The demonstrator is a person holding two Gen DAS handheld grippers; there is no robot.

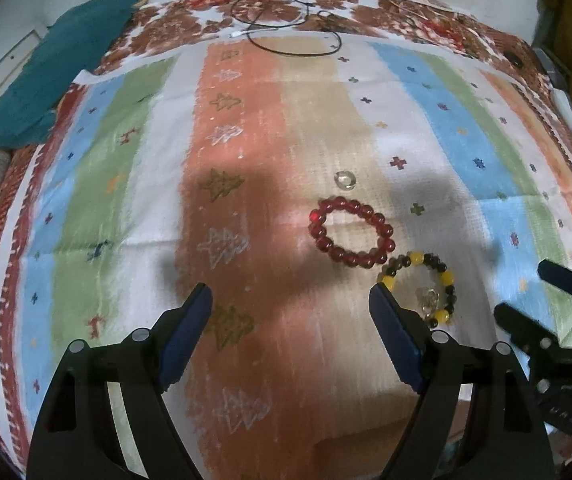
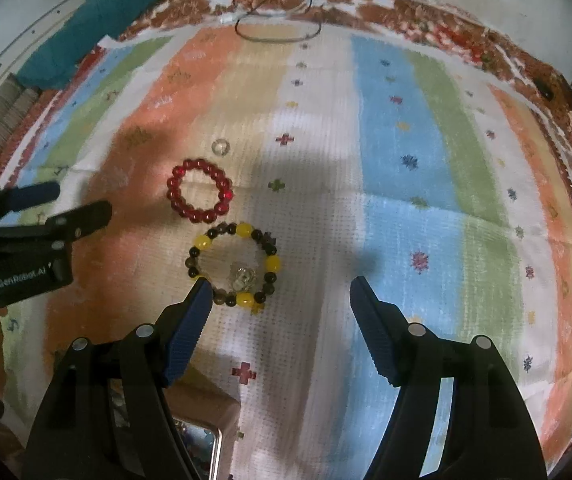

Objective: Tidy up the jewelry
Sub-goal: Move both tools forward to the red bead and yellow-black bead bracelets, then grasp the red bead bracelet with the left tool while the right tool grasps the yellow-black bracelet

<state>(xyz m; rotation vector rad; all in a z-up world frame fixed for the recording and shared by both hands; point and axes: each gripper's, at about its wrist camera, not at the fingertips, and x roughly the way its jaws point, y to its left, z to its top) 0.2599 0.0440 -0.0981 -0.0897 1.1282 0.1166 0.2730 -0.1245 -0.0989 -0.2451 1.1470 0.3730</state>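
Surface: a striped woven cloth [image 2: 385,128] in orange, beige, white, blue and green, spread flat; a teal fabric bundle [image 2: 98,24] lies at its far left corner and a thin black cord [image 2: 278,36] loops at the far edge.

Left to right in the right wrist view: the left gripper [image 2: 74,202] hangs above the orange stripe, fingers apart, holding nothing. Just beside it lies the red bead bracelet [image 2: 200,192], with a small clear ring [image 2: 220,147] apart beyond it. Nearer lies the yellow and dark bead bracelet [image 2: 234,266], carrying a clear charm [image 2: 242,276] and almost touching the red one. The right gripper [image 2: 280,292] stands spread and empty, its left finger at the bracelet's near rim. A box corner [image 2: 210,404] shows below.

Assessment: both bracelets look light, limp on their cord, with hard, glossy, likely slippery beads. Best hold is probably across one run of beads, pinching inside and outside the loop. The charm appears fragile; avoid it.
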